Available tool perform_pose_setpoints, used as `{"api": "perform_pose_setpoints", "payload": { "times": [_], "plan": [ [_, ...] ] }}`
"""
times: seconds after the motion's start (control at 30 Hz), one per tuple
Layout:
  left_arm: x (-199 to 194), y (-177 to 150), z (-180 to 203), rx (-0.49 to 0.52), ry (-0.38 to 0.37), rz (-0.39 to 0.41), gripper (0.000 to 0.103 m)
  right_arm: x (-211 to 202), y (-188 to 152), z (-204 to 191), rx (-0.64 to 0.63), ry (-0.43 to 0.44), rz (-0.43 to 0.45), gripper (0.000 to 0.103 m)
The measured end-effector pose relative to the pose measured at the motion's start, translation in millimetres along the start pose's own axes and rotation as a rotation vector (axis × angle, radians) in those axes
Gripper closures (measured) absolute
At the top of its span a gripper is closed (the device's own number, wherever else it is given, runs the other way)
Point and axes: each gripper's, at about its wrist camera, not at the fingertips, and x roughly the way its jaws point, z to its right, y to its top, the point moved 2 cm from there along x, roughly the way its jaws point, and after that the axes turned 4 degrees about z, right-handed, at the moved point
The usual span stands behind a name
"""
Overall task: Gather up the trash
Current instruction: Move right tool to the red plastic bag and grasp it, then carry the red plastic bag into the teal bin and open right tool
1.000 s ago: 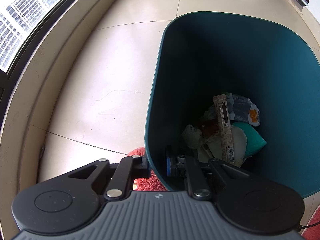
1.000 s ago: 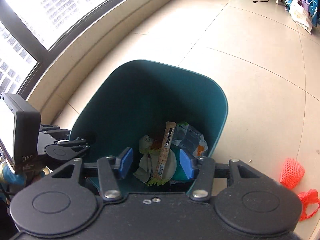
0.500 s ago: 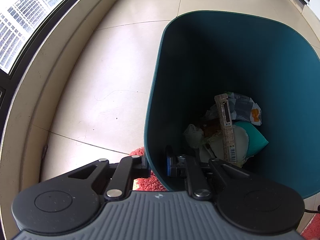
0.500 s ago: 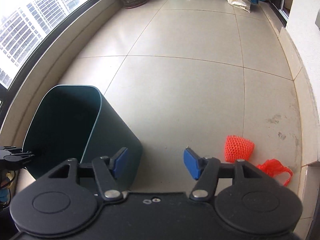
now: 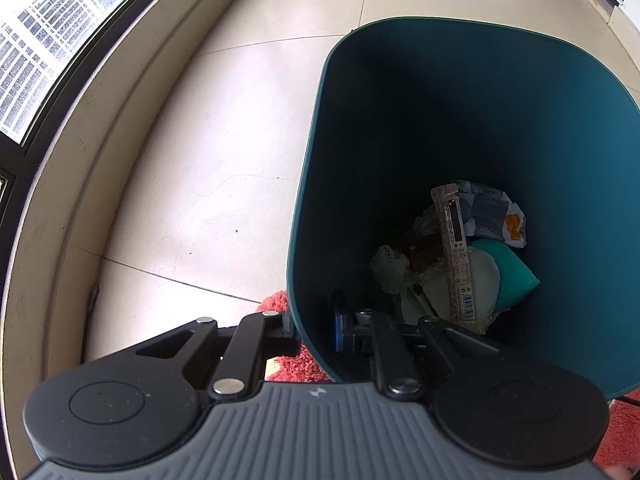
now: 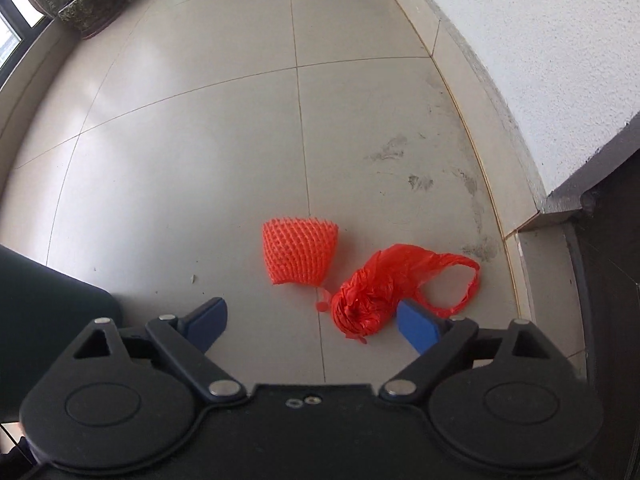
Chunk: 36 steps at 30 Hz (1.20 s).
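Left gripper [image 5: 316, 330]: clamped on the near rim of the teal bin [image 5: 560, 128], one finger outside the wall, the blue pad inside it.

Teal bin: tilted, mouth toward the camera. At its bottom lie a long narrow wrapper [image 5: 454, 252], a printed packet [image 5: 492, 216], pale crumpled paper [image 5: 390, 268] and a teal packet [image 5: 514, 276]. A red rug [image 5: 296, 364] shows beneath the bin's near edge. Cream floor tiles [image 5: 224, 152] run left of the bin to a raised sill under a window.

Right gripper [image 6: 312, 322]: jaws wide apart, having just been opening, nothing pressed between the blue pads; held above the floor.

Red plastic bag [image 6: 372, 292]: crumpled on the tiles, between the right gripper's pads toward the right-hand one; its handle loop trails right of that pad.

Orange foam net [image 6: 300, 254]: on the tiles just beyond the right gripper, beside the bag, their tips close together.

A dark corner of the bin shows left of the right gripper. A white wall [image 6: 520, 40] stands to its right; a planter [image 6: 90, 10] sits far off by the window.
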Motion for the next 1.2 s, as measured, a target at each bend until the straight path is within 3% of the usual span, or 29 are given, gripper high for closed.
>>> {"api": "perform_pose_setpoints", "payload": {
  "times": [0.1, 0.37, 0.57, 0.7, 0.8, 0.87, 1.2],
  "plan": [
    [0, -1, 2, 0.017, 0.009, 0.005, 0.089, 41, -4, 9, 0.059, -0.016, -0.064, 0.011],
    [2, -3, 9, 0.058, 0.042, 0.007, 0.087, 130, -15, 5, 0.009, -0.076, -0.153, 0.013],
    [5, -1, 11, 0.052, 0.051, -0.008, 0.086, 162, -18, -3, -0.057, -0.119, -0.180, 0.020],
    [6, 0, 11, 0.052, 0.053, -0.009, 0.086, 168, -21, -4, -0.101, -0.179, -0.173, 0.028],
    [5, -1, 11, 0.052, 0.055, -0.008, 0.086, 165, -22, -3, -0.129, -0.216, -0.168, 0.045],
    [5, -1, 12, 0.054, 0.057, -0.007, 0.086, 162, -23, -2, -0.142, -0.215, -0.168, 0.050],
    [6, -3, 13, 0.054, 0.063, 0.002, 0.085, 115, -35, -5, -0.235, -0.219, -0.148, 0.057]
  ]
}}
